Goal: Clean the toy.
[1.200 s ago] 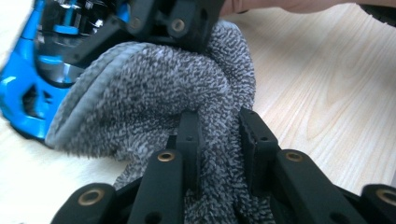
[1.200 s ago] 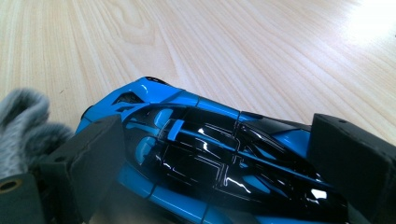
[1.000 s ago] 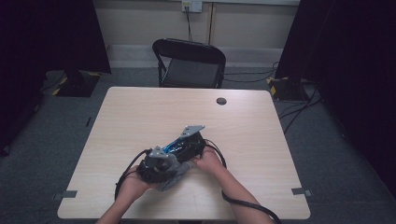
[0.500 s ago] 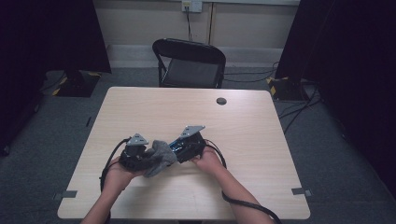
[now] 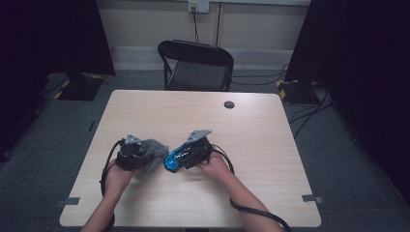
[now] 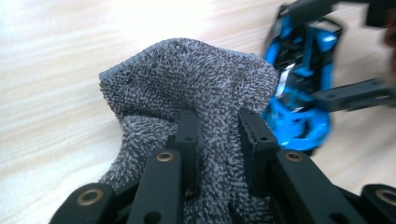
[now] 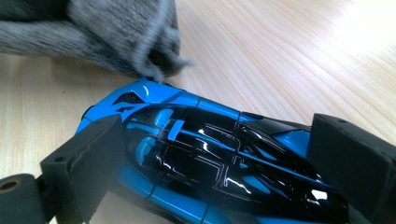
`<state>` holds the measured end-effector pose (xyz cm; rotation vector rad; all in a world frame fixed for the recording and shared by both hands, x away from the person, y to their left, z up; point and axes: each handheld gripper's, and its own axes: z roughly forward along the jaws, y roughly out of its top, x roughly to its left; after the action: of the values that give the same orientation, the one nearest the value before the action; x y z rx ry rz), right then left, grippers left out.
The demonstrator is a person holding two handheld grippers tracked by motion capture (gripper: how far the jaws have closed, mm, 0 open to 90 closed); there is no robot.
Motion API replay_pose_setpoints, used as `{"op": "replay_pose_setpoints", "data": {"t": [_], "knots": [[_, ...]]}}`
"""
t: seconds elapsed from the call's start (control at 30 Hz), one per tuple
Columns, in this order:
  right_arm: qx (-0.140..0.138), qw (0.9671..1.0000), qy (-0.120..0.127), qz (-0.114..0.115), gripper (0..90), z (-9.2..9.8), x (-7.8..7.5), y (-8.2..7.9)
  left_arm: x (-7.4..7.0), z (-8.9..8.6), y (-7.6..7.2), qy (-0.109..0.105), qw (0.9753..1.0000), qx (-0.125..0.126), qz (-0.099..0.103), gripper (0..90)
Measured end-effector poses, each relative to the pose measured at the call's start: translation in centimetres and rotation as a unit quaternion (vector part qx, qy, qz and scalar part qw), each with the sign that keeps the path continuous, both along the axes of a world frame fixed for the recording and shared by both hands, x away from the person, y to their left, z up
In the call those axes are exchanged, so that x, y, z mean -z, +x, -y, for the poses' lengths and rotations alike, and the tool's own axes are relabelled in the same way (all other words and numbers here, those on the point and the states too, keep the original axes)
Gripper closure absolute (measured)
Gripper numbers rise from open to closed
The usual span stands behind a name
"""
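No readable writing on the blue toy car (image 7: pixel 210 154); its glossy black roof gives glare only. You have your right claw (image 5: pixel 180 157) clamped across the car's sides, jaws pressed to the bodywork, and the car's tail end is cut off at the lower edge of the right gripper view. Your left claw (image 6: pixel 217 135) is pinched tight on a grey terry cloth (image 6: pixel 187 84), which hides the jaw tips. The cloth's loose end hangs just beside the car's nose, maybe brushing it; blur makes contact hard to judge. Car sits near the tabletop (image 5: pixel 251 130) front edge, well apart from the small dark disc (image 5: pixel 229 104) beyond it.
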<state>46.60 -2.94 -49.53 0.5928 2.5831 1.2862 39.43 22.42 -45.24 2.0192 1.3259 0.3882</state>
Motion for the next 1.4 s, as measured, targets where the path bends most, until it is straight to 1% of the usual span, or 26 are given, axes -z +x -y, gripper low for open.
{"op": "replay_pose_setpoints", "data": {"t": [0.07,0.1,0.17,0.2,0.3,0.33,0.37,0.43,0.57,0.63,0.73,0.8,0.87,0.9,0.97,1.0,1.03,1.13,1.17,1.2,1.23,1.27,1.3,1.33,1.37,1.4], "knots": [[0.000,1.0000,0.000,0.000,4.4,0.0,0.0,0.0,0.3,0.0,0.1,0.001,1.0000,-0.008,-0.002,71.9],[0.000,1.0000,0.000,0.000,4.4,0.0,0.0,0.0,0.7,0.0,0.3,0.020,0.9997,-0.015,-0.004,71.7],[-0.001,1.0000,-0.002,-0.001,4.4,-0.1,0.0,0.0,1.2,0.0,0.5,0.034,0.9991,-0.022,-0.008,71.6],[-0.001,1.0000,-0.003,-0.001,4.4,-0.1,-0.1,0.0,1.4,0.1,0.6,0.034,0.9991,-0.024,-0.012,71.4],[-0.002,1.0000,-0.002,-0.001,4.4,-0.1,0.0,0.0,1.9,0.6,0.6,0.036,0.9990,-0.008,-0.026,71.2],[-0.002,1.0000,-0.002,-0.001,4.4,-0.1,0.0,0.0,1.9,0.6,0.6,0.036,0.9990,-0.008,-0.026,71.2],[-0.002,1.0000,-0.001,-0.001,4.4,-0.1,0.0,-0.1,2.0,1.1,0.6,0.032,0.9989,0.002,-0.035,71.3],[-0.002,1.0000,-0.002,-0.001,4.4,-0.2,0.0,-0.1,2.0,1.4,0.5,0.030,0.9989,0.003,-0.035,71.3],[-0.002,1.0000,-0.003,-0.001,4.4,-0.2,-0.1,0.0,2.0,2.0,0.4,0.029,0.9982,0.020,-0.049,71.3],[-0.002,1.0000,-0.002,-0.001,4.4,-0.2,0.0,-0.1,2.0,2.0,0.4,0.030,0.9983,0.021,-0.045,70.7],[-0.002,1.0000,-0.002,-0.001,4.4,-0.2,0.0,-0.1,2.0,1.9,0.3,0.034,0.9985,0.020,-0.039,63.5],[-0.002,1.0000,-0.002,-0.001,4.4,-0.2,0.0,-0.1,1.5,1.7,0.1,0.030,0.9990,0.024,-0.022,58.7],[-0.002,1.0000,-0.002,-0.001,4.4,-0.2,0.0,-0.1,0.9,1.2,0.1,0.017,0.9996,0.021,-0.008,52.9],[-0.002,1.0000,-0.002,-0.001,4.4,-0.2,0.0,-0.1,0.9,1.2,0.1,0.017,0.9996,0.021,-0.008,52.7],[-0.002,1.0000,-0.003,-0.001,4.4,-0.2,-0.1,-0.1,0.3,0.4,0.0,0.004,1.0000,0.008,0.002,52.2],[-0.002,1.0000,-0.003,-0.001,4.4,-0.2,-0.1,-0.1,0.2,-0.4,0.0,-0.005,0.9999,-0.008,0.010,50.3],[-0.002,1.0000,-0.003,-0.001,4.4,-0.2,-0.1,-0.1,0.2,-0.4,0.0,-0.005,0.9999,-0.008,0.010,50.1],[-0.002,1.0000,-0.002,-0.001,4.4,-0.2,0.0,-0.1,0.2,-1.4,-0.1,-0.025,0.9995,-0.018,0.009,47.7],[-0.002,1.0000,-0.003,-0.001,4.4,-0.2,-0.1,-0.1,0.0,-1.3,-0.3,-0.037,0.9992,-0.009,0.009,45.9],[-0.003,1.0000,-0.003,-0.001,4.4,-0.2,-0.1,-0.1,-0.2,-1.2,-0.5,-0.041,0.9991,-0.003,0.013,45.7],[-0.003,1.0000,-0.003,-0.001,4.4,-0.2,-0.1,-0.1,-0.2,-1.2,-0.5,-0.041,0.9991,-0.003,0.013,45.0],[-0.003,1.0000,-0.003,-0.001,4.4,-0.2,-0.1,0.0,-0.5,-1.2,-0.5,-0.034,0.9993,0.001,0.016,45.0],[-0.002,1.0000,-0.004,-0.002,4.4,-0.2,-0.1,-0.1,-0.7,-1.2,-0.5,-0.031,0.9992,-0.005,0.025,43.7],[-0.003,1.0000,-0.004,-0.002,4.4,-0.2,-0.1,-0.1,-0.7,-1.7,-0.3,-0.038,0.9988,-0.020,0.022,45.6],[-0.003,1.0000,-0.004,-0.002,4.4,-0.2,-0.1,-0.1,-0.7,-1.7,-0.3,-0.038,0.9988,-0.020,0.022,46.9],[-0.003,1.0000,-0.004,-0.002,4.4,-0.2,-0.1,-0.1,-0.4,-2.0,-0.1,-0.034,0.9988,-0.030,0.021,46.9]]}}
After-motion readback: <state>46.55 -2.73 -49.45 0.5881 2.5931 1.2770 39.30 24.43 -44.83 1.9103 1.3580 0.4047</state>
